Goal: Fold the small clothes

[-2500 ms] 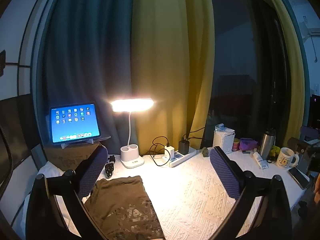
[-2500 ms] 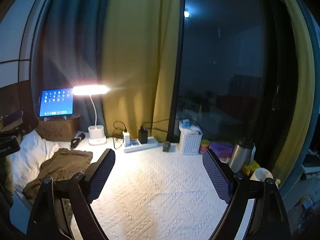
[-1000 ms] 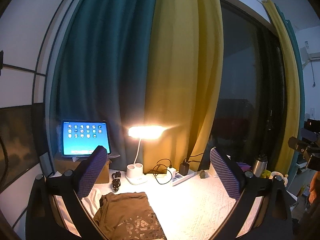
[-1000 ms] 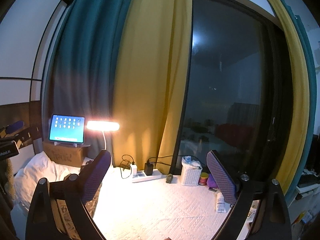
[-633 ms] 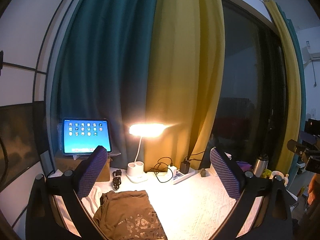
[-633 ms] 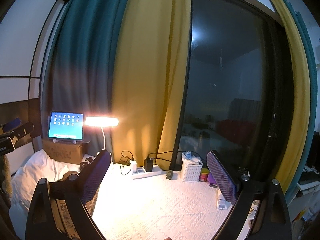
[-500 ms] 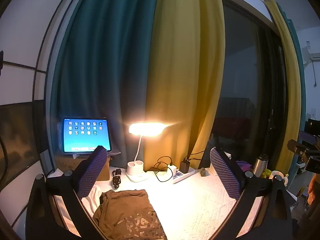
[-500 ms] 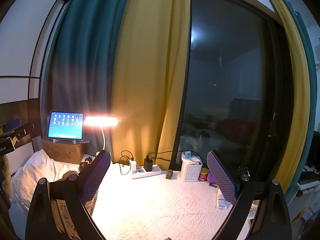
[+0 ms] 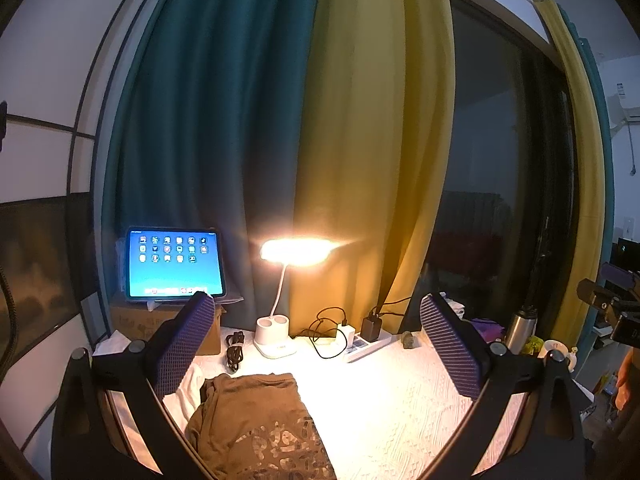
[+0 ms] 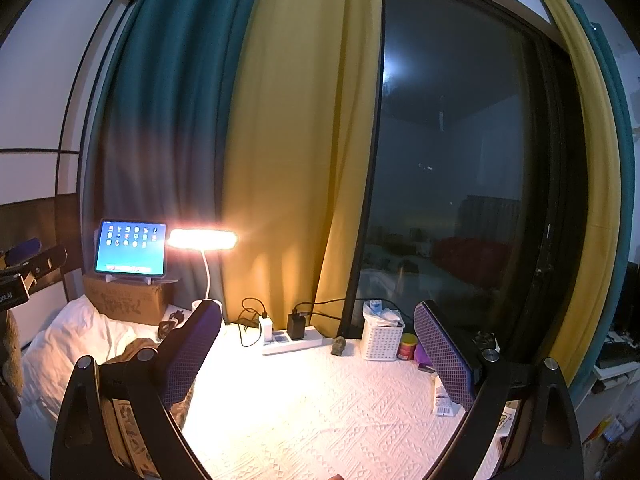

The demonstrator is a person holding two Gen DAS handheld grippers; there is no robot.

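Note:
An olive-brown printed garment (image 9: 260,428) lies folded on the white quilted table cover (image 9: 400,400), at the lower left of the left wrist view. My left gripper (image 9: 316,336) is open and empty, held above the table behind the garment. My right gripper (image 10: 318,340) is open and empty, held above the cover's middle. In the right wrist view only an edge of the garment (image 10: 132,350) shows, behind the left finger (image 10: 188,350).
At the back stand a lit desk lamp (image 9: 280,320), a tablet (image 9: 174,264) on a cardboard box (image 10: 128,300), a power strip (image 10: 292,342) with chargers, a white basket (image 10: 382,338), a steel bottle (image 9: 520,326) and a mug (image 9: 556,350). A white pillow (image 10: 68,340) lies left. Curtains and a dark window rise behind.
Both grippers have risen and tilted up from the table since 2.5 s ago, showing more curtain and window. In the last half second nothing has visibly moved. The garment lies in the same place.

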